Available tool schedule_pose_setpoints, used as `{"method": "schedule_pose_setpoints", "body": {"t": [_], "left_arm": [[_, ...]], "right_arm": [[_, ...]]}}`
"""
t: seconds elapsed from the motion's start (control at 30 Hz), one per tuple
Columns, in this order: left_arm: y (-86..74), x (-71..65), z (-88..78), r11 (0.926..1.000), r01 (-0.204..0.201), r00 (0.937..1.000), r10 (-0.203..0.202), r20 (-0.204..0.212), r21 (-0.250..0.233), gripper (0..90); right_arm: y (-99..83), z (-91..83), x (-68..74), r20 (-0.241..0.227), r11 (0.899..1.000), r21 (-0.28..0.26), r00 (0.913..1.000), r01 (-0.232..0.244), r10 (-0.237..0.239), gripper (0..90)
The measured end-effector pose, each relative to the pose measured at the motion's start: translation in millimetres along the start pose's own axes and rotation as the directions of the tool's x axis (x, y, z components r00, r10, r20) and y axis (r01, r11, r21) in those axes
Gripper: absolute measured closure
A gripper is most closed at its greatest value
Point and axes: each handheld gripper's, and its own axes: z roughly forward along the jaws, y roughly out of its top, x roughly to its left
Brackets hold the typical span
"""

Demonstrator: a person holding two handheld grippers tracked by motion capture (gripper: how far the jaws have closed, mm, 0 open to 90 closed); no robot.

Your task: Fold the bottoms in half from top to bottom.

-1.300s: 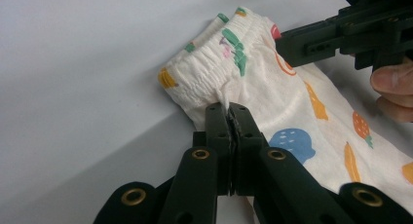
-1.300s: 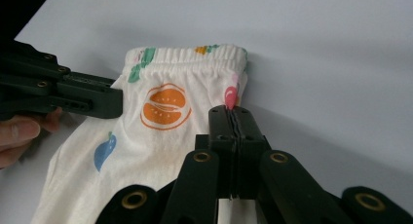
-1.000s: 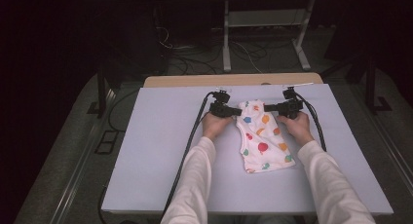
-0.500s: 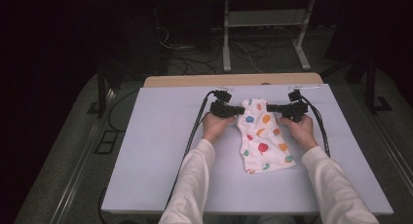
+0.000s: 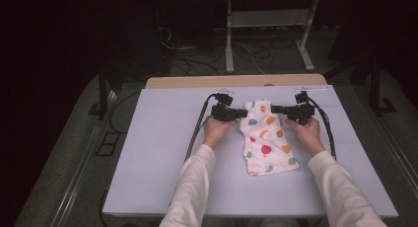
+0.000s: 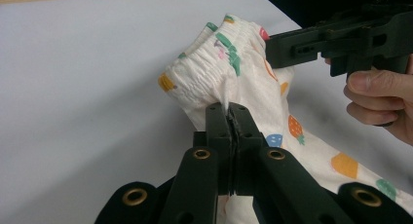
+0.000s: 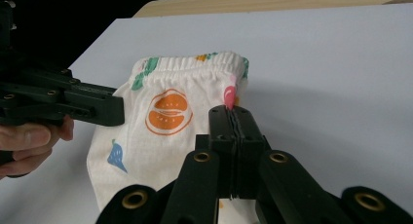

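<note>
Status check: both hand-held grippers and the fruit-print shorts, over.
Left hand-held gripper shut on shorts waistband. Right hand-held gripper shut on opposite side. White table unobstructed.

Small white kids' shorts [image 5: 266, 138] w/ colourful fruit print and gathered elastic waistband. Waistband end raised off the table [image 5: 157, 153], pinched at both sides, fabric bunched btwn; leg end lies flat on the white surface, near the middle.

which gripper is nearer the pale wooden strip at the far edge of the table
Neither, clearly. The left gripper and the right gripper pinch opposite waistband corners of the white fruit-print shorts, about equally short of the wooden strip.
</note>
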Motion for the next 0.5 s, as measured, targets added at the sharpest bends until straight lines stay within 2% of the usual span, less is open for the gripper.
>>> {"method": "schedule_pose_setpoints", "body": {"t": [0.27, 0.5], "left_arm": [[-7.3, -4.1, -2.9, 0.9999, 0.011, 0.9997, -0.011, 0.022, -0.005, 88.4], [-6.4, -14.1, -8.4, 0.9999, -0.014, 0.9996, 0.014, 0.025, -0.004, 88.4]], "right_arm": [[-3.3, -6.1, 4.4, 0.0, 1.0, 0.013, 0.9999, 0.012, -0.012, 87.4], [-2.4, -16.3, 11.3, 0.005, 0.999, 0.017, 0.9992, 0.039, -0.039, 87.5]]}}
